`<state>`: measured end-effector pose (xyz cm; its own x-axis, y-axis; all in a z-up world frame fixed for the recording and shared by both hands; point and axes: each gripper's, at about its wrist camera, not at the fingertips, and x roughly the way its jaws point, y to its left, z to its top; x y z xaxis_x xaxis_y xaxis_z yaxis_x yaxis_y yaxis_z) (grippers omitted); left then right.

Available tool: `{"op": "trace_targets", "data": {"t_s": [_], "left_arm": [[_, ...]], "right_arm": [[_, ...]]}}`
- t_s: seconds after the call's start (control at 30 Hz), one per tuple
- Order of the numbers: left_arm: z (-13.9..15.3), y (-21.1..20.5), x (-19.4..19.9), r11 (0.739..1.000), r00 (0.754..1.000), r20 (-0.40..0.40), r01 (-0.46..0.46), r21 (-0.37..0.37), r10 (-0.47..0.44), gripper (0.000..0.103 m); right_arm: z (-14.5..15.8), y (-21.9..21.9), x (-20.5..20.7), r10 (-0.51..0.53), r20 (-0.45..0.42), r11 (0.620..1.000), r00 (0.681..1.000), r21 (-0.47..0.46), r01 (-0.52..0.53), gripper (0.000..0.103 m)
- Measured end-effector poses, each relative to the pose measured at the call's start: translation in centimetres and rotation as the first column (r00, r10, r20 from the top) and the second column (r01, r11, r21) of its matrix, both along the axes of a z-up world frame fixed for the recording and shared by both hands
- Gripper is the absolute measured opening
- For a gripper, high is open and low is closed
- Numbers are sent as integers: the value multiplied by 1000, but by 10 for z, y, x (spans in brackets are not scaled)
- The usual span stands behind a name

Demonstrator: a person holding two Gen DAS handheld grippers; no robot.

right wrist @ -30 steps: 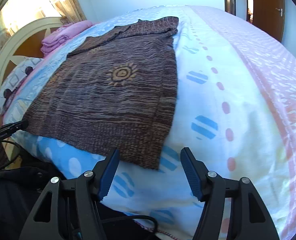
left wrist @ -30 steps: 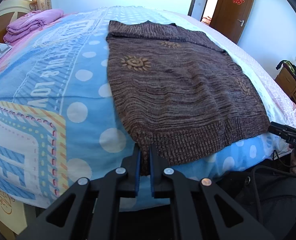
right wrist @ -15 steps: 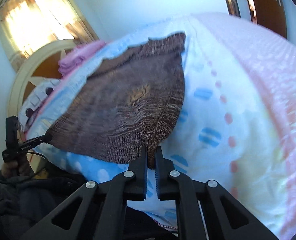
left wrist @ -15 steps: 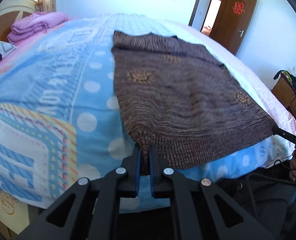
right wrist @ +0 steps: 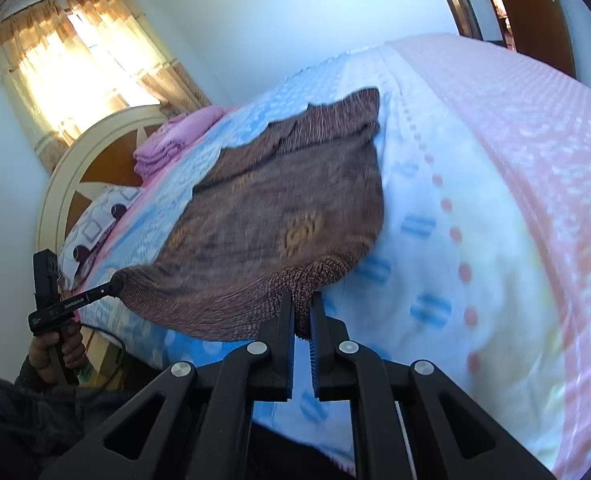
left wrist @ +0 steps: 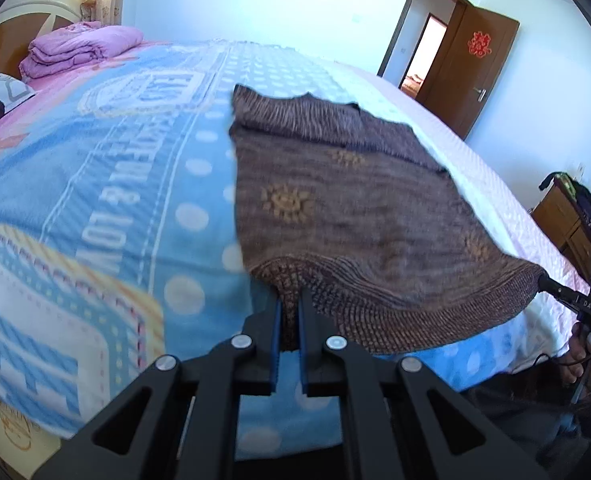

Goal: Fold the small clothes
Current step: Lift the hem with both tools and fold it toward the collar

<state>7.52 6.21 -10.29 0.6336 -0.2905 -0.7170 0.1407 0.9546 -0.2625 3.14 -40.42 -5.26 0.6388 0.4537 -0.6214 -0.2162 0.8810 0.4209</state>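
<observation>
A brown knitted sweater [left wrist: 347, 200] with orange sun motifs lies on the bed; it also shows in the right wrist view [right wrist: 279, 216]. My left gripper [left wrist: 289, 304] is shut on the sweater's near left hem corner and holds it raised above the blanket. My right gripper [right wrist: 303, 308] is shut on the near right hem corner, also raised. The ribbed hem hangs stretched between the two grippers. The far end with the collar still rests on the bed. Each gripper shows at the edge of the other's view: the right one [left wrist: 551, 286], the left one [right wrist: 111, 284].
The bed has a blue dotted blanket [left wrist: 115, 200] and a pink and white cover [right wrist: 515, 168]. Folded purple bedding [left wrist: 79, 50] and a pillow [right wrist: 95, 220] lie by the headboard. A wooden door [left wrist: 475, 68] and a nightstand [left wrist: 567, 220] stand at the right.
The right gripper closed on the right hem corner. Both grippers have since lifted the hem off the blanket and moved it toward the far end of the bed.
</observation>
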Motion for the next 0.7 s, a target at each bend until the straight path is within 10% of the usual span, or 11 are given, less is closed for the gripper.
{"op": "trace_targets", "data": {"t_s": [0.7], "left_arm": [[47, 9, 76, 995, 992, 108, -52, -81, 61, 8]], "right_arm": [[70, 12, 80, -21, 156, 1000, 988, -1, 21, 6]]}}
